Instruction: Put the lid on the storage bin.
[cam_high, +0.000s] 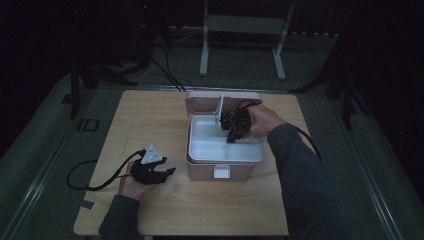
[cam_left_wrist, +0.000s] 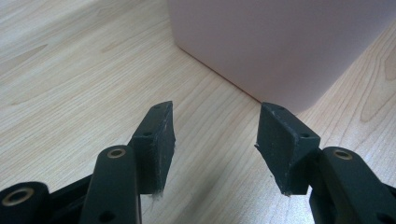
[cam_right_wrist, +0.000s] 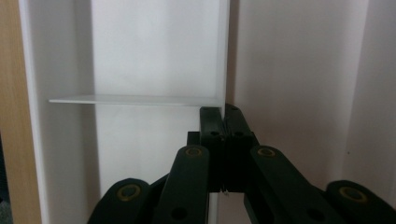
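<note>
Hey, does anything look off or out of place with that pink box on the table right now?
Nothing looks spilled or broken. The pink box sits square on the table with its lid open. The right gripper is shut on the rim of the white inner tray; the left gripper rests open beside the box.

dim, underexposed high view; brighter, sharp gripper views with soft shadows
</note>
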